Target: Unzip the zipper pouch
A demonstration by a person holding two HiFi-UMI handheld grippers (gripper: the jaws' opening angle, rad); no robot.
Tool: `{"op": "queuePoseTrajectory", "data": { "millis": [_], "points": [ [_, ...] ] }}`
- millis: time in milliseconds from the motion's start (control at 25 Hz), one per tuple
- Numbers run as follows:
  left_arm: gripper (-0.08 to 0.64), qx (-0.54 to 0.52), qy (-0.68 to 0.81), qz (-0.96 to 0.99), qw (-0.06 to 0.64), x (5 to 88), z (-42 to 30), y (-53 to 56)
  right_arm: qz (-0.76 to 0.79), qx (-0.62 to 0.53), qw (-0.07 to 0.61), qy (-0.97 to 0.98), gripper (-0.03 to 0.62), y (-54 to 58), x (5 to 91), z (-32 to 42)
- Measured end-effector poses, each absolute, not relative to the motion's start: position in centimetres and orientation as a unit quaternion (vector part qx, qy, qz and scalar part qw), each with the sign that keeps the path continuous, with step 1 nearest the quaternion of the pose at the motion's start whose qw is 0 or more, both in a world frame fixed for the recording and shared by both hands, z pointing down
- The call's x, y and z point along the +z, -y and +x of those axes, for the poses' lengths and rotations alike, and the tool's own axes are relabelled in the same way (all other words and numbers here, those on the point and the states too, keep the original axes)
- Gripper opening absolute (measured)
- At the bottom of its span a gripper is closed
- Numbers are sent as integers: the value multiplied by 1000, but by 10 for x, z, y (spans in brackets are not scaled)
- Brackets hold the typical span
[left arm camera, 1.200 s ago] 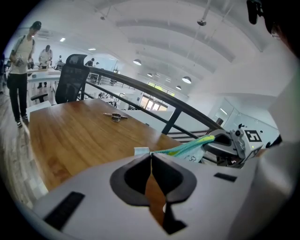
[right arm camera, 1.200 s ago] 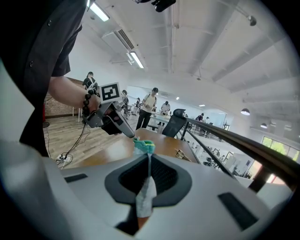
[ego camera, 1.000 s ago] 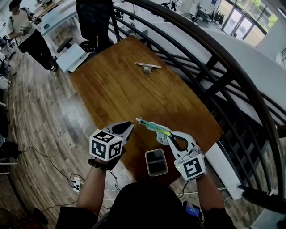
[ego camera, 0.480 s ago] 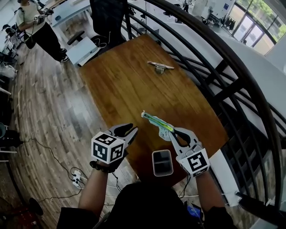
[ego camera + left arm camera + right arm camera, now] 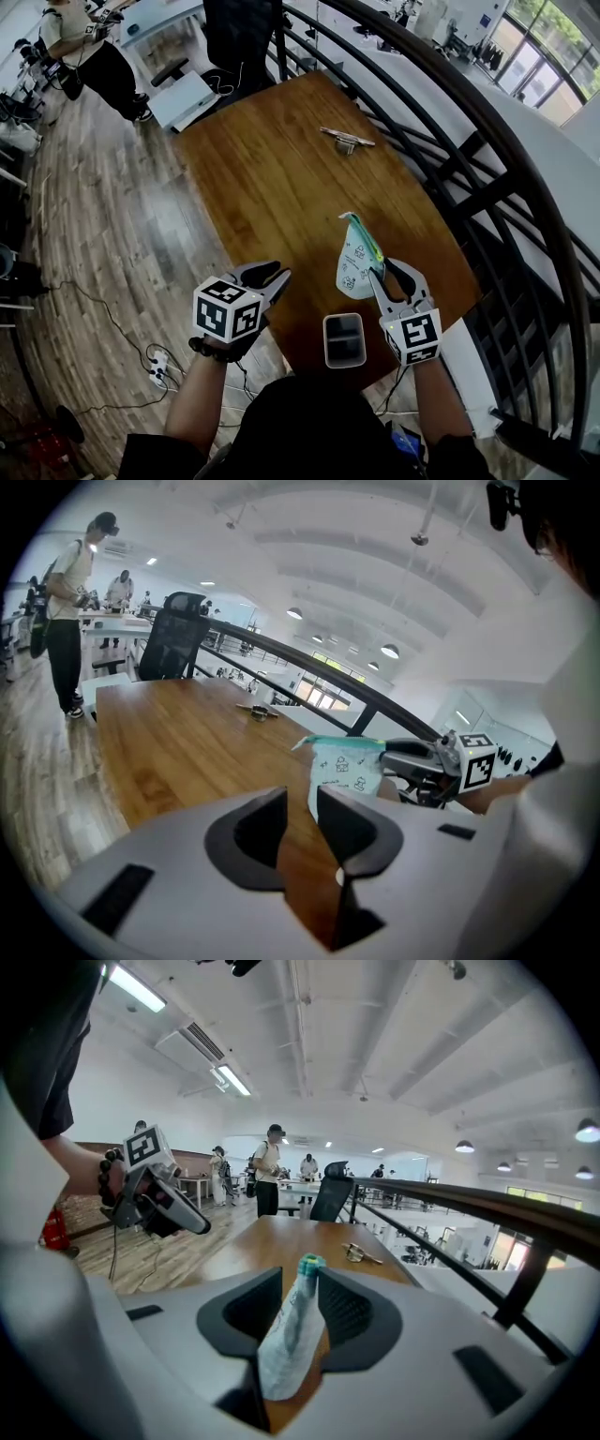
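The zipper pouch is pale with small prints and a teal-green zipper edge. It stands upright over the wooden table, its lower end between the jaws of my right gripper. In the right gripper view the pouch leans in the gap of that gripper; its jaws have just been opening and the pads do not clamp it. My left gripper hovers left of the pouch; its jaws have just been opening and the gap holds nothing.
A small dark rectangular tray sits at the table's near edge between my hands. A metal object lies at the far end. A black railing runs along the right side. An office chair and a person are beyond the table.
The pouch swung from lying level and pointing left to standing upright with its flat face showing. Both grippers' jaws parted. The right gripper rolled and dropped slightly.
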State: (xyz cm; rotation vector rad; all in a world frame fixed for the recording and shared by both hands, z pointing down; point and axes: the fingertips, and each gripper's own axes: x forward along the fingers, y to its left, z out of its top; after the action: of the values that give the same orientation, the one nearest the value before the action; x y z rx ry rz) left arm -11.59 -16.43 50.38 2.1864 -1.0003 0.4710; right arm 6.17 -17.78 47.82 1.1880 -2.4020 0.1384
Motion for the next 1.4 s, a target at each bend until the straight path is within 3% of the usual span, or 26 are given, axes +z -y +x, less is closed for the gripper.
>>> {"op": "queuePoseTrajectory", "data": {
  "millis": [440, 800, 1400],
  "points": [
    [103, 154, 374, 858, 317, 487, -104, 166, 462, 31, 210, 861, 104, 165, 452, 78],
    [23, 104, 393, 881, 243, 449, -103, 156, 477, -2, 189, 858, 34, 140, 421, 81],
    [14, 0, 407, 908, 102, 368, -119, 111, 546, 5, 106, 831, -3, 73, 371, 106]
  ]
}}
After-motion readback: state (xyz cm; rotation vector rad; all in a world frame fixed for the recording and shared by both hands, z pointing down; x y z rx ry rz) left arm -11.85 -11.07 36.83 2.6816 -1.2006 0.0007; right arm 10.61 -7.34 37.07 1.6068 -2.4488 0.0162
